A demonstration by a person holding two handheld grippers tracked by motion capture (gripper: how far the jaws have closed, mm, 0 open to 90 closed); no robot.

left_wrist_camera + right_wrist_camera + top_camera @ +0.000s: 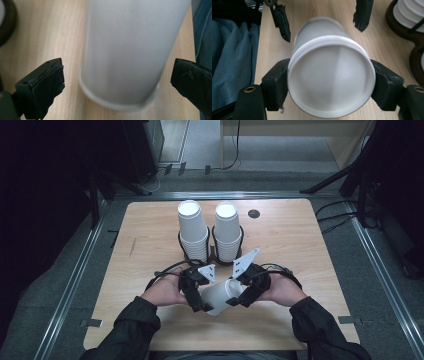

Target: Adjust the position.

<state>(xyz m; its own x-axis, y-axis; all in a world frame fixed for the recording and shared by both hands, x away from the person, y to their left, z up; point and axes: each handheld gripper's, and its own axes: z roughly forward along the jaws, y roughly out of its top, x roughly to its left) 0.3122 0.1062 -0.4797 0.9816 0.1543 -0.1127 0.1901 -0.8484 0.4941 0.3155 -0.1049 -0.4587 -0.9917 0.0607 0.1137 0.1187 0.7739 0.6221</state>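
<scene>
A white paper cup is held on its side, just above the wooden table near its front edge. My right gripper is shut on the cup. In the right gripper view its jaws press both sides of the cup's near end. My left gripper is open at the cup's other end. In the left gripper view the cup lies between its jaws, with bare wood showing on each side. That open gripper is also visible beyond the cup in the right gripper view.
Two tall stacks of white cups stand in a black wire holder just behind my hands; one stack is at the right gripper view's upper right. A small black disc lies near the table's far edge.
</scene>
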